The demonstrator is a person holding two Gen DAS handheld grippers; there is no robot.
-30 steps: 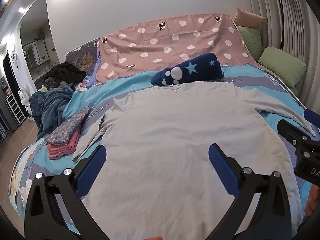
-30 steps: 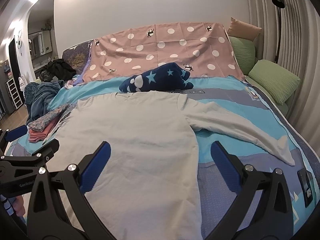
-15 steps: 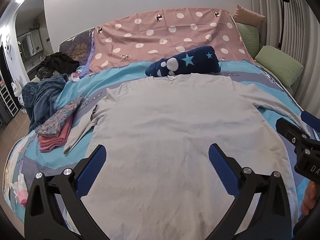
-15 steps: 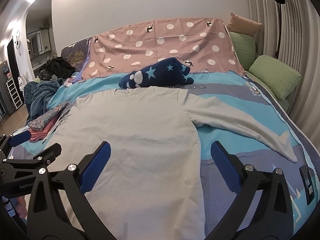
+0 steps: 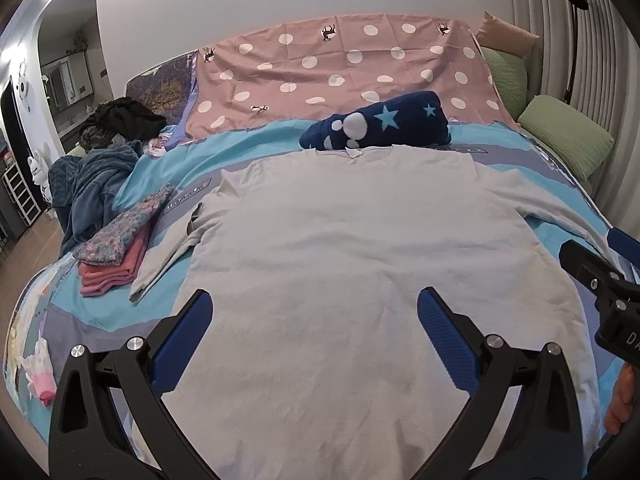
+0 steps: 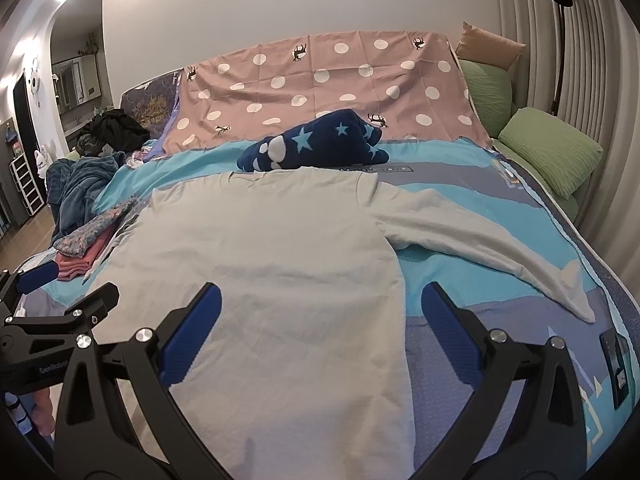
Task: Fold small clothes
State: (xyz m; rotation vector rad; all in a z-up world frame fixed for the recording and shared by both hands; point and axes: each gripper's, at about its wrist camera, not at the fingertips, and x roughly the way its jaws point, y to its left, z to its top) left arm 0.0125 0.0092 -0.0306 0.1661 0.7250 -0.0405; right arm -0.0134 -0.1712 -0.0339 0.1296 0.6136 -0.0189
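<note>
A light grey long-sleeved shirt (image 5: 352, 264) lies flat on the blue bedspread (image 5: 256, 144), collar toward the headboard. It also shows in the right wrist view (image 6: 272, 272), with its right sleeve (image 6: 492, 252) stretched out toward the bed's right edge. Its left sleeve (image 5: 168, 252) is bent beside the body. My left gripper (image 5: 314, 330) is open and empty, above the shirt's lower middle. My right gripper (image 6: 320, 326) is open and empty, above the shirt's lower right edge.
A navy star-print bundle (image 5: 380, 126) lies behind the collar. Folded pink and floral clothes (image 5: 116, 248) are stacked at left, by a dark blue heap (image 5: 88, 184). A pink dotted sheet (image 5: 340, 72) covers the headboard. Green pillows (image 5: 564, 136) lie at right. A black device (image 6: 616, 364) lies near the right edge.
Both grippers have risen and drawn back slightly, so more of the shirt and bed shows. Both stay open. The shirt has not moved.
</note>
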